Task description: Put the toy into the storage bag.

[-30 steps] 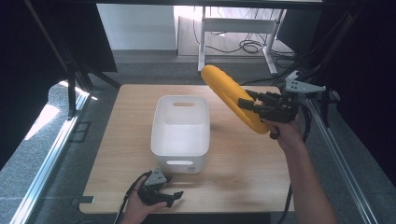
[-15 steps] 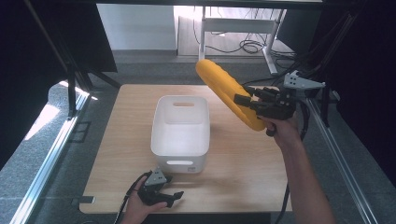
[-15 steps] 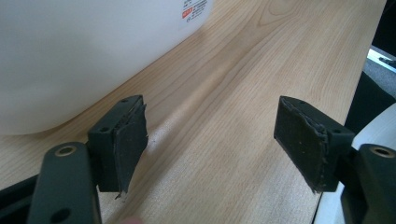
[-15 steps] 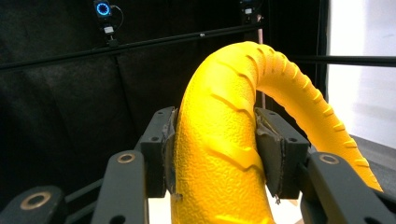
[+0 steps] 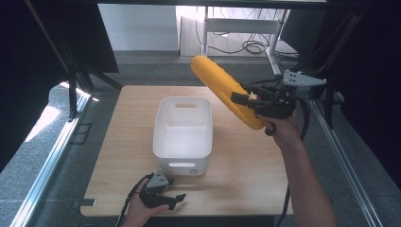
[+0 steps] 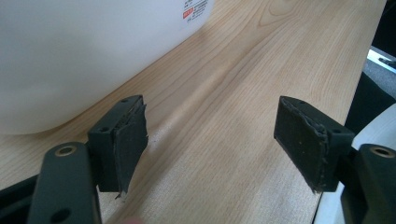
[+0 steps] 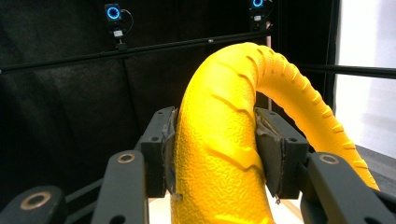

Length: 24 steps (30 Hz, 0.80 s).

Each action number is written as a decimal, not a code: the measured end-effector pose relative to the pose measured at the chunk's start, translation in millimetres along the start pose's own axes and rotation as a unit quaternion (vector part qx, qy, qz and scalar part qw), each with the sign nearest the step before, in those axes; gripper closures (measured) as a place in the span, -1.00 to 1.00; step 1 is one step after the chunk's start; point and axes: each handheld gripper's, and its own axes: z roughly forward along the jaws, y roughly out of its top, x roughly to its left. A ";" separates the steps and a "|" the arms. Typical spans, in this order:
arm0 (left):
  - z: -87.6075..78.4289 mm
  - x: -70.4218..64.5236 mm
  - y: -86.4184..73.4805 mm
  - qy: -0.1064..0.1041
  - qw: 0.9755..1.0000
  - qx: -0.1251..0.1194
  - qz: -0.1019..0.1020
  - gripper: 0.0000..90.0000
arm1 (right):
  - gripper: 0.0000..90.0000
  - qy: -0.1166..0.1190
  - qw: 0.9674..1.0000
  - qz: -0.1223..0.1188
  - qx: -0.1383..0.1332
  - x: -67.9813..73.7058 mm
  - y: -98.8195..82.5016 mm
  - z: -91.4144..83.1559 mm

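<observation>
While the right gripper [image 5: 247, 100] is raised above the counter [image 5: 246, 161], its fingers [image 7: 161, 151] press on both sides of a long yellow ridged object [image 5: 226, 91], banana-like in curve, with a pebbled skin. In the right gripper view the pads bite into the yellow body low on its length, and the rest arcs up and over to the right. In the high view the grip sits near the lower end of the object; the free end slants up and away, past the far right corner of the white bin [image 5: 183, 135]. The object is clear of the counter and to the right of the bin, not over its opening. The hand [image 5: 283, 131] and forearm reach in from the bin's right side.

The left gripper [image 5: 166, 197] rests low at the near edge of the counter, just in front of the bin's near wall. Its fingers [image 6: 122, 142] stand wide apart with only bare wood between them; nothing is held. In the left gripper view the bin's white wall [image 6: 79, 56] curves just beyond the left finger, with a small red label high on it.

The bin stands upright near the middle of the counter, handle slots in its near and far walls.
</observation>
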 end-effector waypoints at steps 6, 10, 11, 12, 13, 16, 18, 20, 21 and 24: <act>-0.3 0.0 -0.1 0.000 1.000 0.000 0.000 -0.43 | 0.14 0.005 1.000 -0.003 -0.001 3.0 3.7 6.4; -0.6 0.2 0.0 0.000 1.000 0.000 0.000 -0.43 | 0.14 0.008 1.000 -0.003 -0.003 4.7 5.9 8.3; -0.5 0.2 0.0 -0.001 1.000 0.000 0.000 -0.43 | 0.14 0.008 1.000 -0.004 -0.005 6.3 7.2 10.0; -0.3 0.2 -0.1 -0.001 1.000 0.000 0.000 -0.43 | 0.14 0.009 1.000 -0.004 -0.006 7.0 7.7 10.8; -0.2 0.2 -0.1 -0.001 1.000 0.001 0.000 -0.43 | 0.14 0.009 1.000 -0.006 -0.005 7.7 8.2 11.6; -0.3 0.1 -0.1 -0.001 1.000 0.000 0.000 -0.43 | 0.14 0.012 1.000 -0.006 -0.004 9.7 9.9 14.1; -0.3 0.2 -0.1 0.000 1.000 0.001 0.000 -0.43 | 0.14 0.014 1.000 -0.006 -0.004 10.7 11.1 15.9; -0.2 0.3 -0.1 0.000 1.000 0.003 0.001 -0.43 | 0.14 0.016 1.000 -0.008 -0.006 11.7 12.0 18.0; -0.1 0.3 -0.1 0.000 1.000 0.003 0.001 -0.43 | 0.14 0.016 1.000 -0.008 -0.006 12.3 12.4 18.8; -0.1 0.4 -0.3 -0.001 1.000 0.001 -0.001 -0.43 | 0.14 0.018 1.000 -0.008 -0.008 13.5 13.1 20.7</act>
